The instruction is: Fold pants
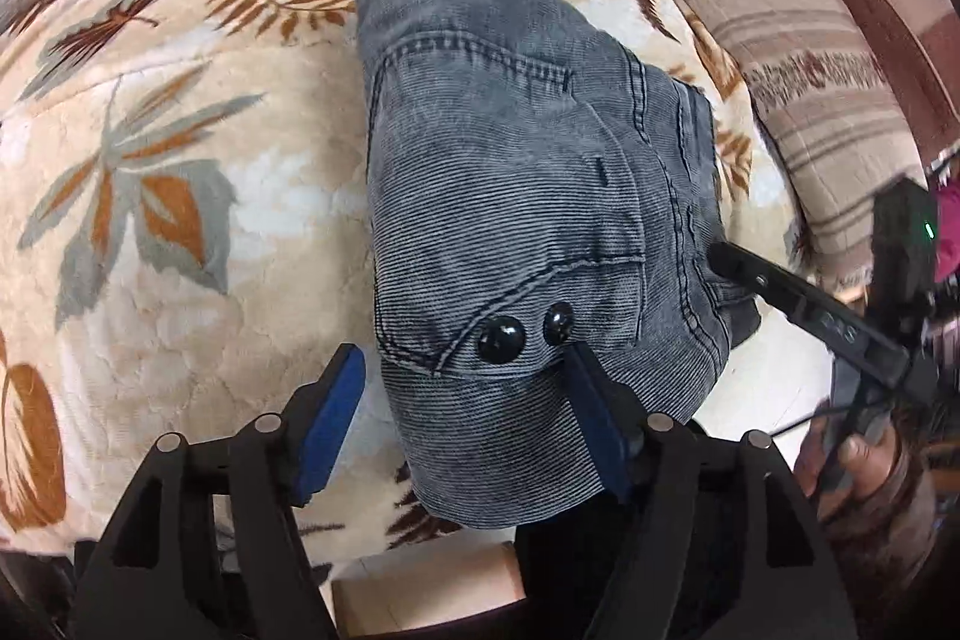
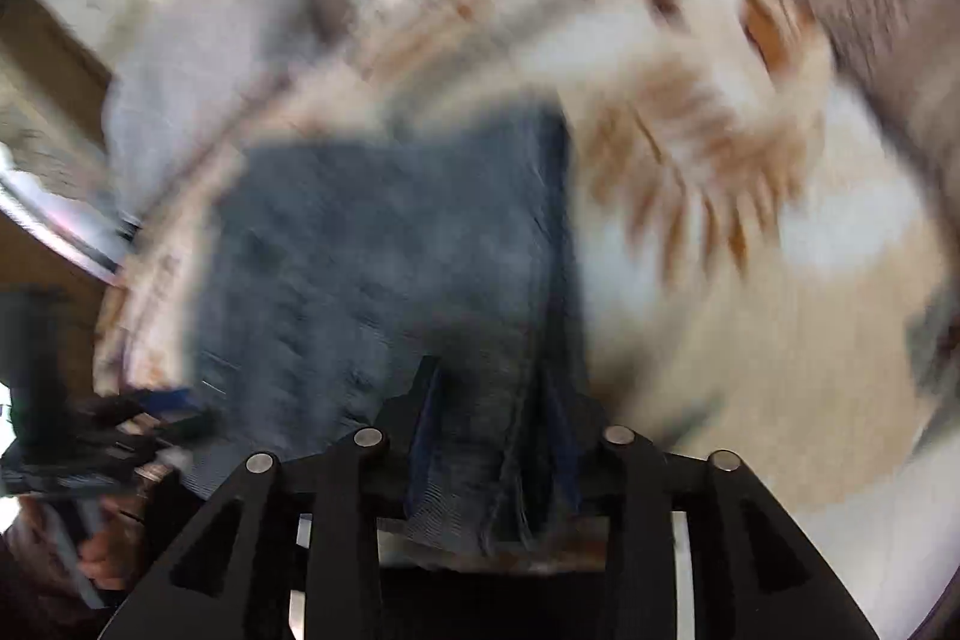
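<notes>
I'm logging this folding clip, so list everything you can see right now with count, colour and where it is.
Corduroy pants: one, grey-blue, folded, lying on the blanket.
Buttons: two, black, on the pants near the left gripper.
Blanket: one, cream with brown and grey leaves, spread under the pants.
Striped cushion: one, beige and brown, beside the blanket at the right of the left wrist view.
Left gripper: one, black with blue pads, open over the pants' near edge.
Right gripper: one, black, pants fabric between its fingers; the view is too blurred to tell a grip.
Hand: one, holding the right gripper.
</notes>
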